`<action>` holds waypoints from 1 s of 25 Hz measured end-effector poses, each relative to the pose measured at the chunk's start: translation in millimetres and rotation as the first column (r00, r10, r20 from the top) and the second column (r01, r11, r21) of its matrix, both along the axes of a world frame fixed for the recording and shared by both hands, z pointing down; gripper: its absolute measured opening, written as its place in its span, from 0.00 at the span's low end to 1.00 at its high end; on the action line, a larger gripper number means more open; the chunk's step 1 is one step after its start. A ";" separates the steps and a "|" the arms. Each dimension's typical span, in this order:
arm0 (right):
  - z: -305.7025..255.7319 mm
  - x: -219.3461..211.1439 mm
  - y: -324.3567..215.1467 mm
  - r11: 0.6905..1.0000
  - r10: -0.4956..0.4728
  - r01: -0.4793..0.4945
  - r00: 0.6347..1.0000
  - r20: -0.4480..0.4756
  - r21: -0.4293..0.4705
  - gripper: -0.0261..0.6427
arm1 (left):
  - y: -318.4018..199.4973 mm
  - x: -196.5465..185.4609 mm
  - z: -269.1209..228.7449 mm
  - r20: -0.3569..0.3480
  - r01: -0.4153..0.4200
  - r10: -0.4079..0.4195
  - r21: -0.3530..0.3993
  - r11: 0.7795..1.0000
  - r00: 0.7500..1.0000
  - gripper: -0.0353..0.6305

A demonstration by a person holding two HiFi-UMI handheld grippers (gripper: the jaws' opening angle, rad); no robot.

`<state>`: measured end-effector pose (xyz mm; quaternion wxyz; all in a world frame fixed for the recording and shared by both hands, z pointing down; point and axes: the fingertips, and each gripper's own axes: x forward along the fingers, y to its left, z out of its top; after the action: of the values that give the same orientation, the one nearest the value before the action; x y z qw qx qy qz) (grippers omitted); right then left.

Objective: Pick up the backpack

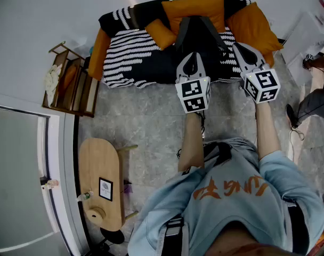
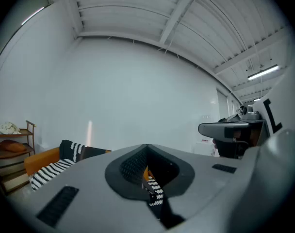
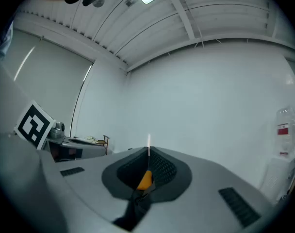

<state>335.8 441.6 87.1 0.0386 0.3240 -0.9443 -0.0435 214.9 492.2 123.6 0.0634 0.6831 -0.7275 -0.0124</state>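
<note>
The black backpack (image 1: 200,36) with grey straps lies on the sofa (image 1: 130,57), between orange cushions and beside a black-and-white striped blanket. Both grippers are held level in front of the sofa, pointing at it. My left gripper (image 1: 192,58) is shut and empty, its tips at the backpack's near left side. My right gripper (image 1: 242,49) is also shut and empty, just right of the backpack. In the left gripper view the jaws (image 2: 147,152) meet with only a slit showing striped blanket. In the right gripper view the shut jaws (image 3: 148,155) show a sliver of orange cushion.
A wooden shelf rack (image 1: 71,81) with cloth stands left of the sofa. A small oval wooden table (image 1: 100,180) with a card and a bottle is at the lower left. Another person's legs (image 1: 314,100) and a white unit are at the right. Grey stone floor lies between.
</note>
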 end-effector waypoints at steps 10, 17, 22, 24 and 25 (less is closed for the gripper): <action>5.9 -2.5 -6.7 0.999 0.018 -0.017 1.000 0.015 -0.046 0.08 | 0.5 -12.0 4.3 -0.037 0.013 -0.013 0.008 1.000 0.999 0.07; 5.6 -3.7 -10.1 0.999 0.003 -0.003 1.000 -0.014 -0.042 0.08 | 4.4 -22.4 5.7 -0.062 0.045 -0.044 0.014 0.999 0.997 0.07; 0.5 -18.9 -8.7 0.999 -0.026 0.025 0.999 -0.022 -0.038 0.08 | 12.9 -43.7 0.7 -0.083 0.091 -0.089 0.021 0.996 0.993 0.07; 0.8 -23.0 -8.8 0.999 -0.038 0.037 0.999 -0.025 -0.035 0.08 | 14.4 -50.7 3.9 -0.102 0.108 -0.105 0.022 0.994 0.989 0.07; 1.4 -22.9 -9.6 0.999 -0.040 0.039 0.999 -0.022 -0.034 0.08 | 14.4 -52.2 6.5 -0.109 0.112 -0.109 0.024 0.993 0.988 0.07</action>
<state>312.9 431.9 88.5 0.0540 0.3040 -0.9506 -0.0320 162.7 506.6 130.1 0.0917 0.6410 -0.7594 -0.0636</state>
